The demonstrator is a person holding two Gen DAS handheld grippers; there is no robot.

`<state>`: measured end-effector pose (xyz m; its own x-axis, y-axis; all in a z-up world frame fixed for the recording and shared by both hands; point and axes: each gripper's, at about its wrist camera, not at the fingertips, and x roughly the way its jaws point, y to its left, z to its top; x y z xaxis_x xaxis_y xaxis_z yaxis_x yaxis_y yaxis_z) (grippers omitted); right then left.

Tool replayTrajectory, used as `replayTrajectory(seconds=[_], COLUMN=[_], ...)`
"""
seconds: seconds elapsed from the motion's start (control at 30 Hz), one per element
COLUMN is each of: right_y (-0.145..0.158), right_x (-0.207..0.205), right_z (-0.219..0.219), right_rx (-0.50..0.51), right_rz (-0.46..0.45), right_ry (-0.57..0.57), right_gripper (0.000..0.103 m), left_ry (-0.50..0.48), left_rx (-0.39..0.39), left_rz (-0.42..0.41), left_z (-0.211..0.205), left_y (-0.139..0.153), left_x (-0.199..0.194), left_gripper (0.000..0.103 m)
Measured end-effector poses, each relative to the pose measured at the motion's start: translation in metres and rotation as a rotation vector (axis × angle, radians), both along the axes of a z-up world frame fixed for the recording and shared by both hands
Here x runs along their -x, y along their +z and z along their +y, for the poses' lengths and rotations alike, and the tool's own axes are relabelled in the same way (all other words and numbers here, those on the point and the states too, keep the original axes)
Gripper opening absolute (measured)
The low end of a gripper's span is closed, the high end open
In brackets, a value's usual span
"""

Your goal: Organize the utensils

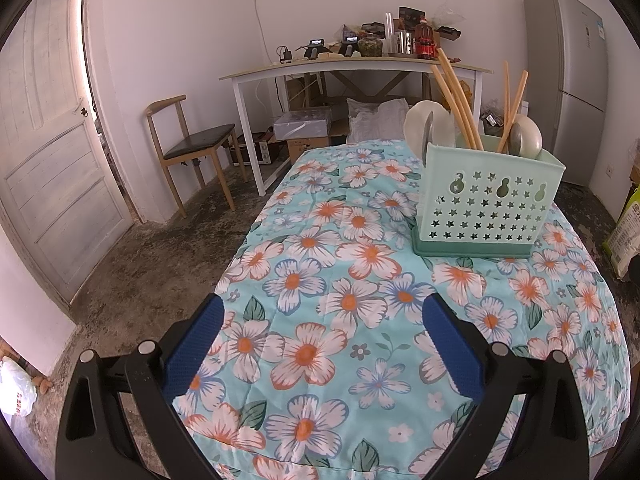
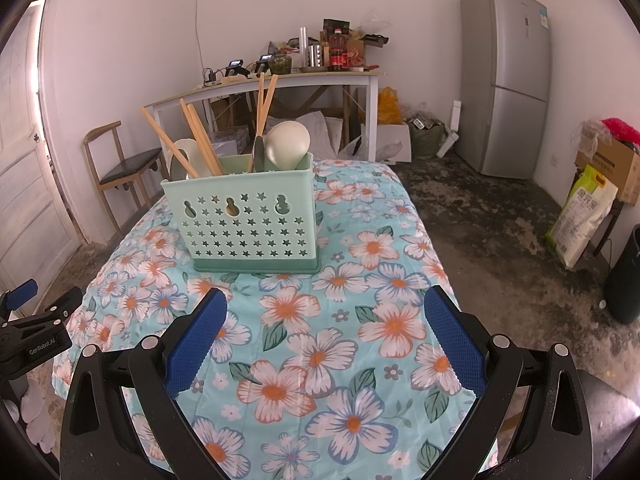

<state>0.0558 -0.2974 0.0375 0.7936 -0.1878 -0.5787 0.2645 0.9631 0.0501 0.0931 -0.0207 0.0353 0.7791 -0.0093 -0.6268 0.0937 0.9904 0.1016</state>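
Observation:
A mint-green utensil holder (image 1: 484, 208) (image 2: 244, 220) with star-shaped holes stands upright on the floral tablecloth (image 1: 340, 300) (image 2: 320, 340). Wooden chopsticks (image 1: 456, 104) (image 2: 200, 136) and pale spoons (image 1: 428, 128) (image 2: 286, 144) stick out of its top. My left gripper (image 1: 324, 312) is open, low over the near cloth, with the holder far off to its right. My right gripper (image 2: 328, 304) is also open, a short way in front of the holder. Nothing is between either pair of blue pads. The left gripper (image 2: 24, 320) shows at the left edge of the right wrist view.
Beyond the table stands a white desk (image 1: 360, 68) (image 2: 280, 80) loaded with bottles and clutter. A wooden chair (image 1: 192, 148) (image 2: 124, 164) sits at the left near a door (image 1: 52, 140). A grey fridge (image 1: 576, 80) (image 2: 508, 76), boxes and a sack (image 2: 584, 216) stand at the right.

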Motion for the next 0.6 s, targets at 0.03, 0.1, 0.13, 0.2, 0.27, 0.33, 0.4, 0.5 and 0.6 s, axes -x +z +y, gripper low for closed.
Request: replayTrajectory(seconds=[0.03,0.1,0.13,0.2,0.27,0.33,0.4,0.5,0.6], right_y=[0.0002,0.0002,0.0001,-0.0001,0.0003,0.0005,0.0020,0.0027,0.0035], right_x=[0.0000,0.0000,-0.0002,0.0003,0.0003,0.0006,0.0005,0.0007,0.0008], right_z=[-0.0003,-0.0003,-0.0003,-0.0002,-0.0003,-0.0001,0.0012,0.0014,0.0014], right_rx=[-0.001,-0.001,0.000,-0.002,-0.002,-0.001,0.001,0.000,0.000], right_rz=[0.000,-0.001,0.000,0.000,0.000,0.000,-0.001,0.000,-0.001], right_ry=[0.000,0.000,0.000,0.000,0.000,0.000,0.002,0.002,0.001], right_gripper=[0.095,0.095,0.095,0.095,0.095,0.095,0.095,0.095,0.095], left_ry=[0.000,0.000,0.000,0.000,0.000,0.000,-0.001,-0.001,-0.001], left_rx=[0.000,0.000,0.000,0.001,0.000,0.000,0.000,0.000,0.001], left_rz=[0.000,0.000,0.000,0.001,0.000,0.000,0.000,0.000,0.000], left_z=[-0.0002,0.0001,0.0000,0.0002,0.0001,0.0000,0.0003,-0.0006,-0.0005], left_y=[0.0000,0.0002,0.0002,0.0003,0.0004,0.0004,0.0003,0.0011,0.0009], left_x=[-0.0002,0.0000,-0.0001,-0.0001,-0.0001,-0.0001,-0.0001,-0.0003,-0.0001], left_gripper=[0.097,0.097,0.097,0.097,0.097,0.097,0.097,0.097,0.097])
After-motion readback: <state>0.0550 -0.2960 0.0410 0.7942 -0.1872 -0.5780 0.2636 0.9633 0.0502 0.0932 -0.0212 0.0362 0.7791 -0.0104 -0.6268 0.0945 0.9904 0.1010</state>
